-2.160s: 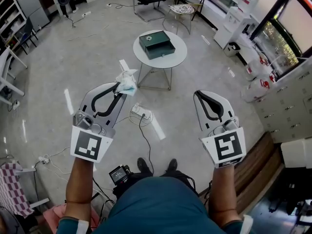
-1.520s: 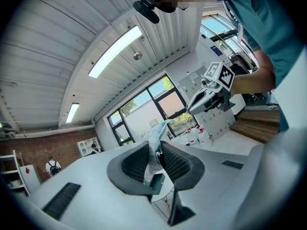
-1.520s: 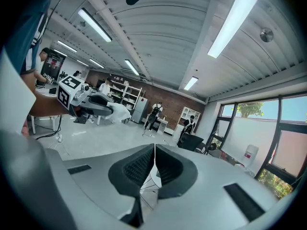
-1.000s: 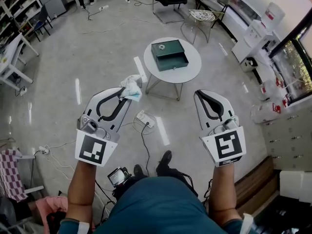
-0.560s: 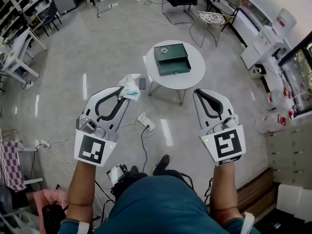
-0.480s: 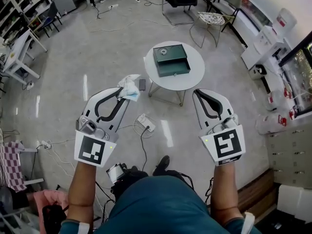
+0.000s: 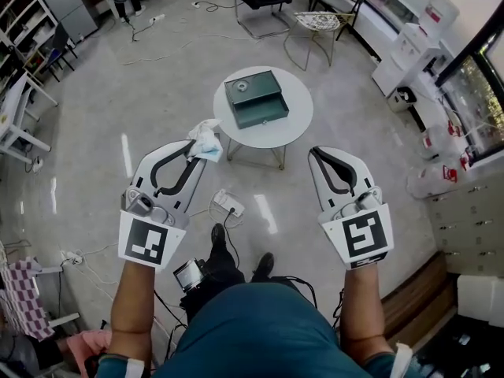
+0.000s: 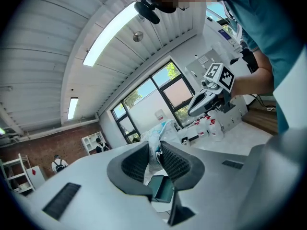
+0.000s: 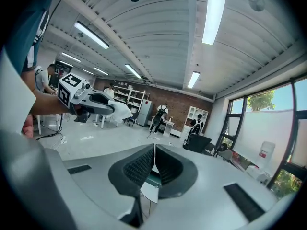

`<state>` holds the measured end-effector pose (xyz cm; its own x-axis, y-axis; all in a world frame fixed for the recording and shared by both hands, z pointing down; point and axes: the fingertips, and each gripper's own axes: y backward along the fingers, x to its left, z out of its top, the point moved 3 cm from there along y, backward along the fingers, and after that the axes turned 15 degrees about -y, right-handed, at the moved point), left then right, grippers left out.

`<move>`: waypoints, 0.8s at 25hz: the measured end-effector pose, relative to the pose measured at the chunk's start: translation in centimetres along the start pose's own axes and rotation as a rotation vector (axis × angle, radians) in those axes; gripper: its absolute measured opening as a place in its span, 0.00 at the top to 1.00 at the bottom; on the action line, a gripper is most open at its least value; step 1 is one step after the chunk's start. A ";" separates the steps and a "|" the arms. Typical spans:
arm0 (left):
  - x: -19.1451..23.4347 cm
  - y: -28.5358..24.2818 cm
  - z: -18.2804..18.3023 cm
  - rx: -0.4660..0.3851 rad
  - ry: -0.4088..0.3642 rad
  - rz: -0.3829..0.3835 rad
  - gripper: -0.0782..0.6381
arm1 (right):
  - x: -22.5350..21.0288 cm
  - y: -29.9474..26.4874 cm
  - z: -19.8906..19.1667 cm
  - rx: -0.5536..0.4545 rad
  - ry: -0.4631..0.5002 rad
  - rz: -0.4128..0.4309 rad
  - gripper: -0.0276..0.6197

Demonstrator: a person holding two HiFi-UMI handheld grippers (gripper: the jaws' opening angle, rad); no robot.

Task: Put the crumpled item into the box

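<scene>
Pale polished floor, glossy, with light streaks and loose cables; a white power strip lies just ahead of my feet.

Round white table on thin metal legs, smooth top, ahead and between my two grippers, well apart from both.

Box sits on the table: dark green, rectangular, hard-edged, with a round fitting on its top face. Its long side runs left to right in the head view, turned slightly.

Left gripper: grey shell, black ribbed pads, pinched narrow on the wad. The left gripper view shows both pads pressing its lower end.

Right gripper: pads together in the right gripper view, nothing between them.

Wad: held in the air over the floor, short of the table's near-left edge, not touching it. Thin, creased sheet stuff, white with pale blue patches, irregular and puffy; paper or cloth I cannot tell. Its long axis follows the left gripper's line, the free end sticking out past the tips toward the table.
</scene>
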<state>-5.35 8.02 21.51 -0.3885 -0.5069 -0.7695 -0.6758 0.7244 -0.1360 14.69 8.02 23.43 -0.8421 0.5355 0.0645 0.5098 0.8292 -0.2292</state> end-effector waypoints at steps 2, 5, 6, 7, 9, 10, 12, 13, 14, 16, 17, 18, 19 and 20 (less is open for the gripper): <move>0.8 -0.8 -1.1 -0.028 0.003 -0.024 0.77 | 0.0 -0.7 0.2 0.007 -0.006 -0.037 0.90; 2.3 -2.8 -2.3 -0.083 0.009 -0.056 0.77 | -0.5 -1.8 1.1 0.007 -0.015 -0.097 0.90; 2.9 -3.6 -2.5 -0.103 0.008 -0.069 0.77 | -0.7 -2.1 1.3 0.007 -0.016 -0.117 0.90; 3.4 -4.2 -2.8 -0.123 0.007 -0.082 0.77 | -0.8 -2.5 1.6 0.009 -0.018 -0.138 0.90; 4.5 -5.1 -3.7 -0.158 0.005 -0.104 0.77 | -0.8 -3.6 2.1 0.014 -0.026 -0.177 0.90; 5.0 -5.5 -4.2 -0.173 0.002 -0.114 0.77 | -0.8 -4.3 2.3 0.013 -0.030 -0.194 0.90; 5.9 -6.5 -5.3 -0.202 -0.003 -0.135 0.77 | -0.8 -5.7 2.5 0.014 -0.035 -0.221 0.90; 6.3 -7.0 -5.9 -0.213 -0.003 -0.144 0.77 | -0.8 -6.4 2.5 0.017 -0.038 -0.234 0.90; 6.8 -7.4 -6.6 -0.223 -0.001 -0.152 0.77 | -0.7 -7.1 2.6 0.023 -0.043 -0.247 0.90; 7.8 -8.0 -8.0 -0.242 0.008 -0.166 0.77 | -0.6 -8.5 2.8 0.038 -0.055 -0.276 0.90; 8.3 -8.3 -8.6 -0.252 0.012 -0.173 0.77 | -0.6 -9.2 3.0 0.043 -0.059 -0.291 0.90; 8.7 -8.6 -9.2 -0.262 0.014 -0.181 0.77 | -0.5 -9.9 3.2 0.043 -0.057 -0.302 0.90; 9.1 -8.9 -9.8 -0.273 0.015 -0.188 0.77 | -0.5 -10.6 3.4 0.041 -0.053 -0.311 0.90; 9.4 -9.2 -10.3 -0.284 0.015 -0.194 0.77 | -0.5 -11.2 3.6 0.040 -0.050 -0.320 0.90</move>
<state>-9.22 -8.27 21.92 -0.2431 -0.6306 -0.7370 -0.8847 0.4557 -0.0982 8.73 -2.14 22.48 -0.9666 0.2393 0.0920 0.2113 0.9467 -0.2430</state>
